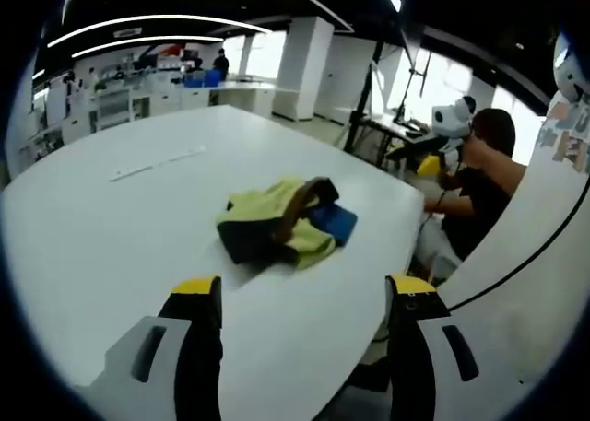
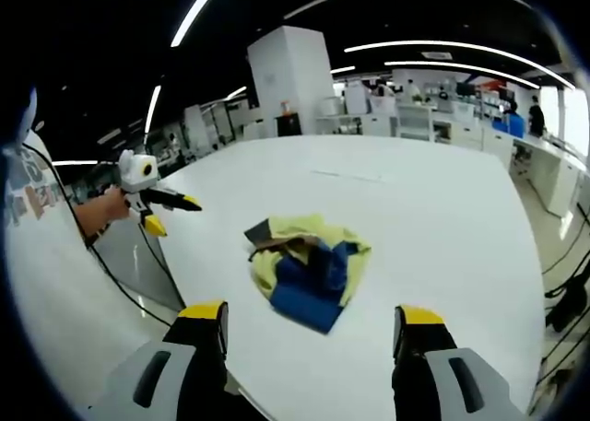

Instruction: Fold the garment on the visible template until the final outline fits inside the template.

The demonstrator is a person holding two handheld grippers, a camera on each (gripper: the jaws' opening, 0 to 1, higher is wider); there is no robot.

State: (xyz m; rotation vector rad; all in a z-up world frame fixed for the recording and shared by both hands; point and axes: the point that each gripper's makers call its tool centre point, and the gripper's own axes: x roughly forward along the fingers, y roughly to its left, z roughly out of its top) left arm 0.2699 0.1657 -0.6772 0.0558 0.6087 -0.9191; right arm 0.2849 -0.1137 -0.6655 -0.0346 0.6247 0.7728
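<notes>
A crumpled garment (image 1: 286,223) in yellow-green, blue, black and brown lies in a heap on the white table (image 1: 111,246). My left gripper (image 1: 304,292) is open, and its yellow-tipped jaws stand wide apart short of the heap, touching nothing. In the right gripper view the same garment (image 2: 309,264) sits just ahead of my open right gripper (image 2: 313,320), which is also clear of the cloth. The left gripper (image 2: 166,214), held in a hand, hovers off the table's left edge. The right gripper (image 1: 435,158) appears beyond the table's right edge.
A thin pale strip (image 1: 157,163) lies on the table beyond the garment, seen also as a strip (image 2: 346,175). A black cable (image 1: 535,255) curves past the table edge. A white pillar (image 2: 295,80), work benches and shelves stand far behind, with a distant person (image 2: 536,117).
</notes>
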